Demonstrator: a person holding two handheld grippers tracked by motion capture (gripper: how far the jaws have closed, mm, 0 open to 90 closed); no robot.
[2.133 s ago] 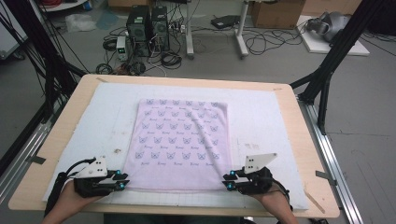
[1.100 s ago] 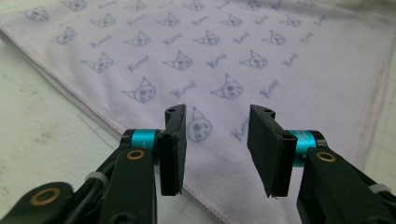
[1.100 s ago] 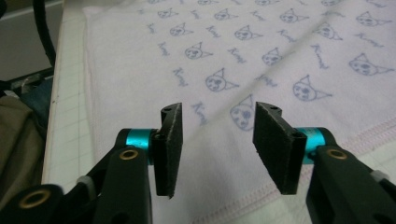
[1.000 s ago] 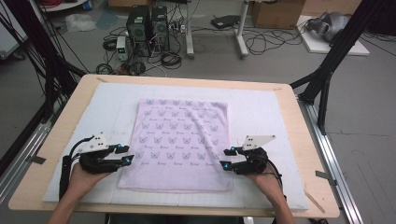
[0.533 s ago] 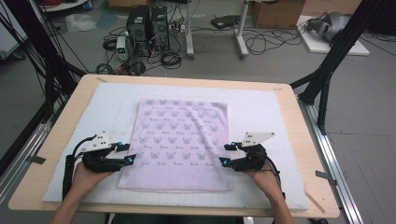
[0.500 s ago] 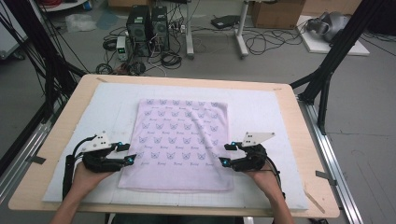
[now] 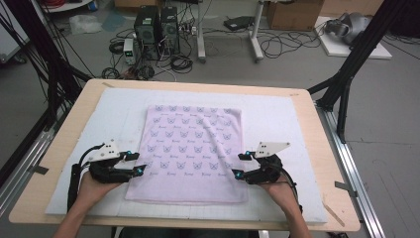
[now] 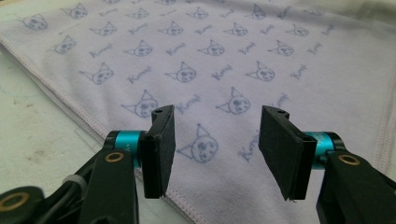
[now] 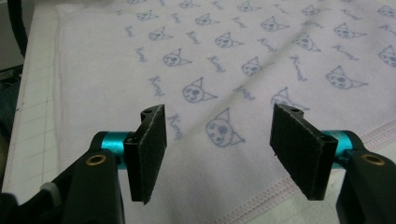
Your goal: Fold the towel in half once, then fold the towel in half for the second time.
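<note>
1. Cloth: pale lilac towel, printed with small blue cat faces and script.
2. Spread flat on white mat, roughly centred.
3. A diagonal crease runs across its right half; stitched hem visible along edges.

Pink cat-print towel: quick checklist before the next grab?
1. Pink cat-print cloth towel lying flat on the white padded mat: ok, apart from one diagonal crease.
2. Left gripper at the towel's left edge: ok.
3. Right gripper at its right edge: ok.
4. Both jaws have just been opening, nothing pinched: ok.
5. Towel edge between the jaws: cannot tell; it lies beneath them.
</note>
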